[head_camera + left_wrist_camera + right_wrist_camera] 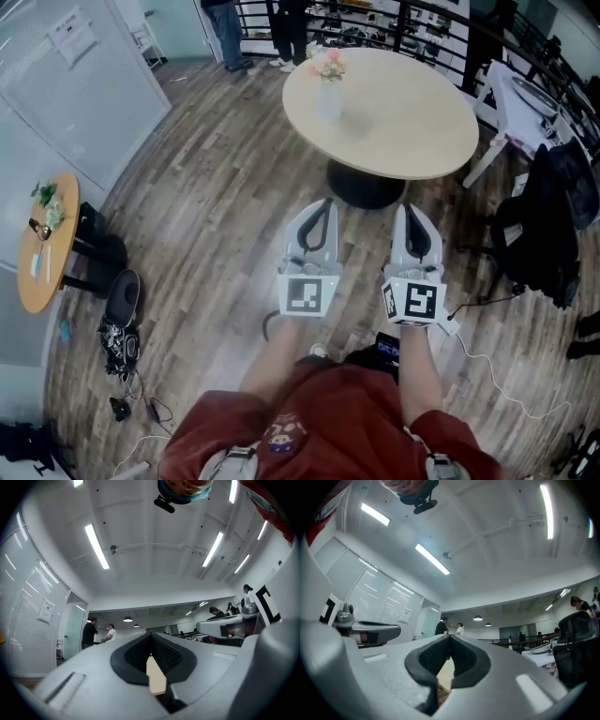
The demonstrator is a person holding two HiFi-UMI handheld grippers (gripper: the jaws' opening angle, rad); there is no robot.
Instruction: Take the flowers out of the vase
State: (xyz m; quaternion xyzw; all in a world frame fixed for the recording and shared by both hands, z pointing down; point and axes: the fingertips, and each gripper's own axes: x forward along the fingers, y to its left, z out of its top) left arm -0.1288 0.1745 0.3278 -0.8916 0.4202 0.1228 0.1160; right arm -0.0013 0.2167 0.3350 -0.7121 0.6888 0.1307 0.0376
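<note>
Pink and white flowers (328,64) stand in a pale vase (329,101) on the left part of a round beige table (412,131), far ahead of me in the head view. My left gripper (322,202) and right gripper (410,208) are held side by side over the wood floor, well short of the table. Both point toward it and slightly upward. Both are shut, tips meeting, with nothing between them. In the left gripper view (151,634) and the right gripper view (450,636) the jaws close to a point, a sliver of tabletop showing through the hollow behind the tips.
A black pedestal base (366,186) holds the table up. A white chair (525,108) and a black bag (544,225) stand at the right. At the left are a small wooden table (47,246) and dark bags (120,319). Cables (487,361) trail on the floor. People (225,28) stand at the far end.
</note>
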